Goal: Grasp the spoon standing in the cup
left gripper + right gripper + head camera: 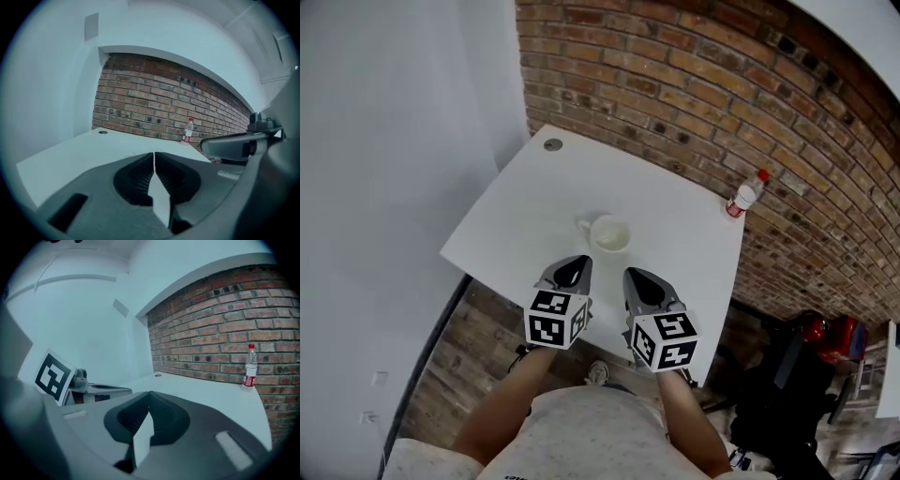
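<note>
A white cup (610, 234) with its handle to the left stands near the middle of the white table (516, 220). I cannot make out a spoon in it. My left gripper (577, 271) and right gripper (641, 279) hover side by side just short of the cup, at the table's near edge. Both are shut with nothing between the jaws. In the left gripper view the left gripper (153, 155) has its jaws pressed together, and in the right gripper view so does the right gripper (149, 395). The cup does not show in either gripper view.
A clear bottle with a red cap (745, 195) (187, 131) (250, 366) stands at the table's far right edge by the brick wall (694, 84). A round cable hole (553, 144) sits at the far left corner. A white wall runs along the left; dark chairs stand lower right.
</note>
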The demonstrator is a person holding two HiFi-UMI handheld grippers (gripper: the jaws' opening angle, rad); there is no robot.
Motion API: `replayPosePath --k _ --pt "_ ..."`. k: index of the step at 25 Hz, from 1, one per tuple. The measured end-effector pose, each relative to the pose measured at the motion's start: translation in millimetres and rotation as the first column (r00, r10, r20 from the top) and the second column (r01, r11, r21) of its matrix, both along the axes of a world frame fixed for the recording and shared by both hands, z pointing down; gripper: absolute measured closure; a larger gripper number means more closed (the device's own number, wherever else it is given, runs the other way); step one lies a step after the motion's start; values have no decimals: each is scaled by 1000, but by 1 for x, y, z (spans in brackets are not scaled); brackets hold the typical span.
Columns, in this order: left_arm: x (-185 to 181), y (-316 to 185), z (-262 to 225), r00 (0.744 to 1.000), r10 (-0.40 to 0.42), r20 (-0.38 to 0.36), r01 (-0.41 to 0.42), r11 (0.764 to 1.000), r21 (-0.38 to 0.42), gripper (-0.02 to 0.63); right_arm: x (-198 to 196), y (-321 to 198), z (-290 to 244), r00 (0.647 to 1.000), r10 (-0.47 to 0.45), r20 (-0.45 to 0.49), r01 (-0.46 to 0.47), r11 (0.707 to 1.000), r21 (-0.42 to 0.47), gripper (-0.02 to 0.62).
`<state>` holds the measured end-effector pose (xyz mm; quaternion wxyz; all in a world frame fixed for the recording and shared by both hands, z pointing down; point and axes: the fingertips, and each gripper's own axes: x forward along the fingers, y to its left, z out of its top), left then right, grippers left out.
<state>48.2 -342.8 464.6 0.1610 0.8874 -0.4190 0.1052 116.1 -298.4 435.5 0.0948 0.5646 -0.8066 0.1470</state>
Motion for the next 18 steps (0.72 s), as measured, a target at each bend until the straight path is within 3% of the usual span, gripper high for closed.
replayPosePath --k 18 --pt "23 -60 38 990 -141 22 143 986 -89 531 36 -64 26 994 -103 23 104 993 -49 588"
